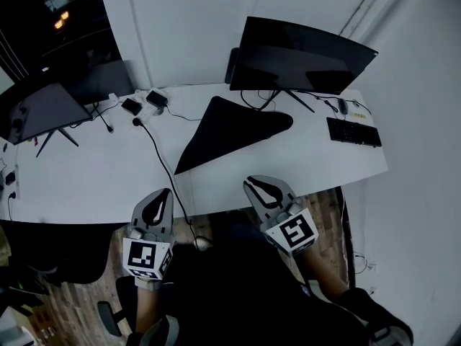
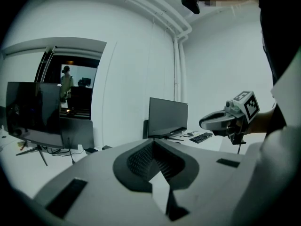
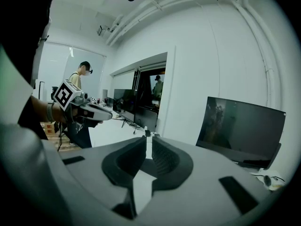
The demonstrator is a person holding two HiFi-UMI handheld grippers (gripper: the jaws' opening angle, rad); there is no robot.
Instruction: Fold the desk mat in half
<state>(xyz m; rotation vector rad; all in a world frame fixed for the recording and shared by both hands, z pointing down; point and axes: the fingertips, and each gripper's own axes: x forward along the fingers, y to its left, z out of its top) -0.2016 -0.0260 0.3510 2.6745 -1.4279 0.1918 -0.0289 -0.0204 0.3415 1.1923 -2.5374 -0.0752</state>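
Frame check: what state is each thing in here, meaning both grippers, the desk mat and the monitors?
left gripper: shut, nothing between its jaws.
right gripper: shut, nothing between its jaws.
desk mat: lying on the desk as a dark triangle, apparently folded over, not held.
centre monitor: upright, screen dark.
left monitor: upright, screen dark.

Left monitor (image 1: 39,110) cut off by the head view's left edge. Small items (image 1: 144,101) at the back of the desk (image 1: 86,179) too small to name. Desk mat (image 1: 227,128) a dark wedge, layers not separable. Right gripper view: distant person (image 3: 81,76) partly hidden behind left gripper (image 3: 109,116); clutter (image 3: 270,179) at right too blurred to identify.
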